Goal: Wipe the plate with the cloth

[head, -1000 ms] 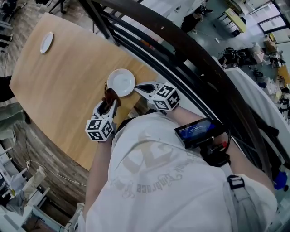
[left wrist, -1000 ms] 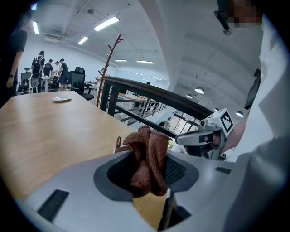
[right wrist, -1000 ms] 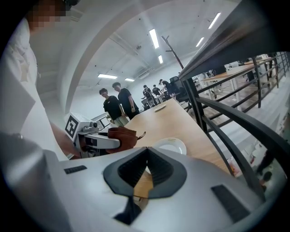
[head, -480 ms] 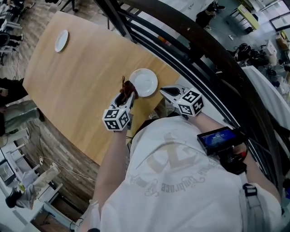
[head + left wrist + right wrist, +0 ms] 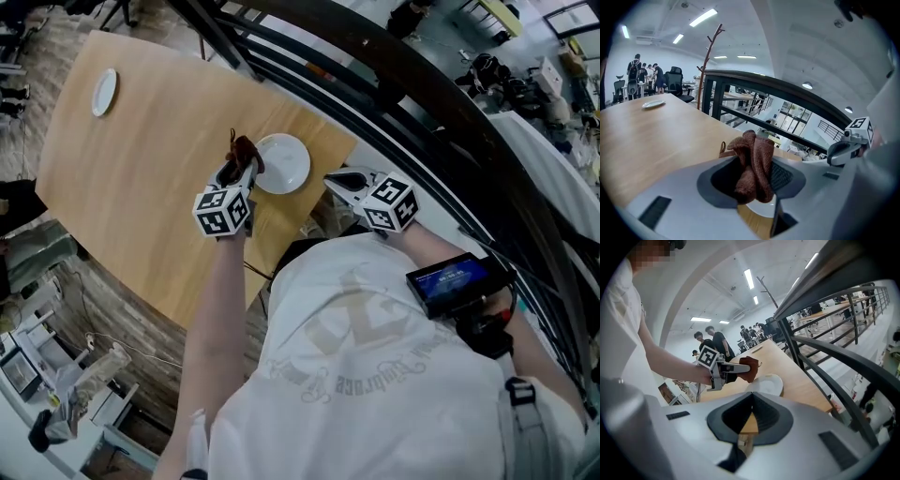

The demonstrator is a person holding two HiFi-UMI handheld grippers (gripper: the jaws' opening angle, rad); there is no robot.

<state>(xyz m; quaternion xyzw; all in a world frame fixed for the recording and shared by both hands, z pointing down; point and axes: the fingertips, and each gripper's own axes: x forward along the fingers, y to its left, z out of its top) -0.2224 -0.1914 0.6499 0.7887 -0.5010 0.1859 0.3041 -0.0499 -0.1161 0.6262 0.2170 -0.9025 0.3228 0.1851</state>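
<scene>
The left gripper (image 5: 236, 173) has its jaws clamped on a bunched brown cloth (image 5: 243, 148). The cloth stands up out of the grip in a loose fold, and the left gripper view shows it wedged between the two pads. The white plate (image 5: 282, 163) lies flat on the wooden counter (image 5: 141, 159), close to the corner nearest the person. It sits just to the right of the left gripper's tip, so the cloth hangs over or beside the plate's left rim. No view shows whether the cloth touches the plate.

In the left gripper view a sliver of the plate (image 5: 761, 206) shows directly below the cloth (image 5: 752, 164). This suggests the wipe calls for a short drop and then a sweep to the right across the dish.

The right gripper (image 5: 337, 180) hovers by the counter's edge on the plate's other side, pointing toward it. Its jaws are together and hold nothing, and its own view looks past them at the plate (image 5: 766, 384) and the cloth-bearing left gripper (image 5: 736, 370). It is near enough to steady the plate, which looks light and may skid when rubbed.

A second plate (image 5: 103, 91) lies well apart at the counter's far end.
</scene>
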